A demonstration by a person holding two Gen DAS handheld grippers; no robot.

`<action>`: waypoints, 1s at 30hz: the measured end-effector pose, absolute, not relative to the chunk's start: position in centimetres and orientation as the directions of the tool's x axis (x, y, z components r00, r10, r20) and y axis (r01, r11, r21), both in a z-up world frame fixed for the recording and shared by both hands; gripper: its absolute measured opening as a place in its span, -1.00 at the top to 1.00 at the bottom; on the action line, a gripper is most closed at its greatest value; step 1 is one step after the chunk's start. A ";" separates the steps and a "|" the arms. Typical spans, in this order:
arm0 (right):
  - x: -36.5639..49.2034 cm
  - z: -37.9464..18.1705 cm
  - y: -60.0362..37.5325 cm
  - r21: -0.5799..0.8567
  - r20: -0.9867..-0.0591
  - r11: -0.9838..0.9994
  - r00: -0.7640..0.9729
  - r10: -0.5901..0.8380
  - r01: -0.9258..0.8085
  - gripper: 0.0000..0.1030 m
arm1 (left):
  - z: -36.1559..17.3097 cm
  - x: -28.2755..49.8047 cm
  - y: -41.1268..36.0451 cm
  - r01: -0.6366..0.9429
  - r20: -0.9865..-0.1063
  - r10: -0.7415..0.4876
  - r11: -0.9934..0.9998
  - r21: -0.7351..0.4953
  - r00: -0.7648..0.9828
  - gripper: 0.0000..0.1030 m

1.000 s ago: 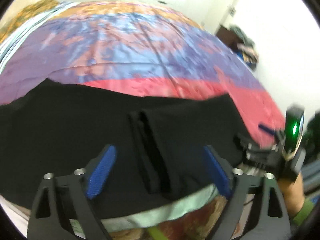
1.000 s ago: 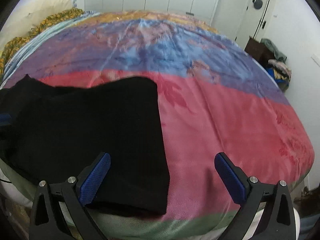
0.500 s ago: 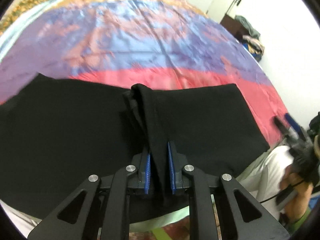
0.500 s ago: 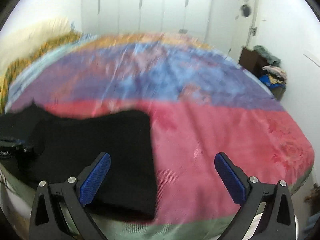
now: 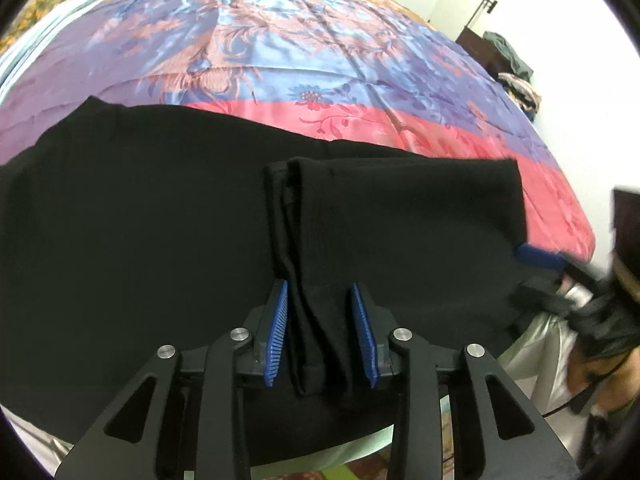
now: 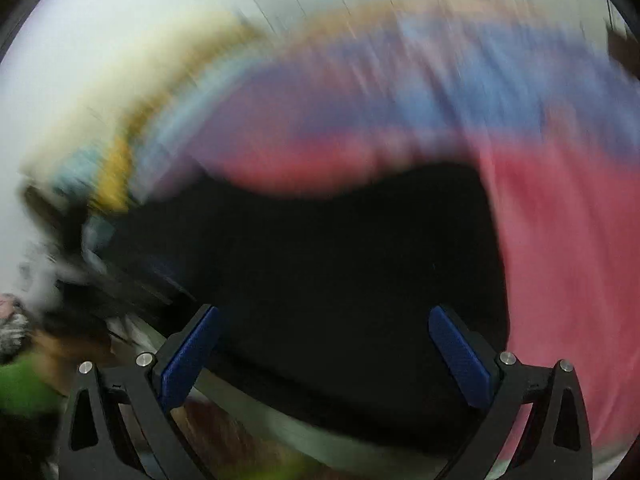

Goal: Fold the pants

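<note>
Black pants (image 5: 140, 220) lie across the near edge of a bed, with the folded-over leg ends (image 5: 400, 216) on top at the right. My left gripper (image 5: 322, 332) stands around the bunched hem fold (image 5: 316, 312); its blue pads (image 5: 278, 332) have a gap to the cloth, so it is open. In the right wrist view, which is motion-blurred, my right gripper (image 6: 320, 352) is wide open and empty above the pants (image 6: 340, 260) near the bed's front edge. The right gripper's blue pad (image 5: 538, 256) shows at the pants' right end.
The bed carries a satin spread with blue, purple and red floral bands (image 5: 300, 48). A dark cabinet with piled clothes (image 5: 512, 68) stands by the white wall and door at the far right. My own arm and body (image 5: 592, 340) are at the right edge.
My left gripper shut on the hem fold half a second ago and has now opened partly around it. My right gripper has swung fast to the left over the pants.
</note>
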State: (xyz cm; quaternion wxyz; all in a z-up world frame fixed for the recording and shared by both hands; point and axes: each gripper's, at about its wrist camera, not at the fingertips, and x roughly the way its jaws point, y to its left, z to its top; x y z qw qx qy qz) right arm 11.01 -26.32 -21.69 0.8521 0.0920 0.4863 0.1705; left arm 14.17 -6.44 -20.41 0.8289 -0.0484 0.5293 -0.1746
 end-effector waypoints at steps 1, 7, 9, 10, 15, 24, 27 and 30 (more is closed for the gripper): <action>11.2 -20.6 -26.5 0.338 -0.786 0.921 0.480 0.390 -0.194 -0.84 | -20.6 14.3 -6.5 0.243 -0.859 -0.341 0.934 -0.263 0.381 0.34; 15.2 -16.7 -26.6 0.418 -0.701 0.879 0.534 0.473 -0.231 -0.93 | -20.8 14.2 -6.4 0.241 -0.851 -0.347 0.932 -0.269 0.393 0.31; 17.6 -20.6 -27.2 0.470 -0.751 0.870 0.451 0.482 -0.148 -0.92 | -20.7 14.0 -6.6 0.247 -0.851 -0.351 0.931 -0.270 0.391 0.22; 18.5 -22.9 -27.5 0.463 -0.795 0.882 0.400 0.456 -0.085 -0.92 | -20.7 14.1 -6.6 0.251 -0.851 -0.356 0.928 -0.274 0.387 0.19; 16.4 -19.9 -26.3 0.366 -0.790 0.922 0.482 0.380 -0.126 -0.87 | -20.5 14.0 -6.8 0.252 -0.852 -0.354 0.929 -0.272 0.386 0.18; 8.1 -22.3 -23.6 0.376 -0.786 0.915 0.471 0.400 -0.150 -1.00 | -20.3 13.6 -7.4 0.271 -0.844 -0.379 0.918 -0.290 0.379 -0.30; 7.5 -21.0 -22.3 0.275 -0.779 0.942 0.530 0.335 -0.192 -0.99 | -19.3 12.8 -6.3 0.242 -0.838 -0.384 0.920 -0.309 0.389 -0.47; 6.7 -18.9 -22.3 0.266 -0.712 0.939 0.612 0.344 -0.219 -0.99 | -18.2 11.8 -3.8 0.189 -0.806 -0.404 0.915 -0.357 0.433 -0.57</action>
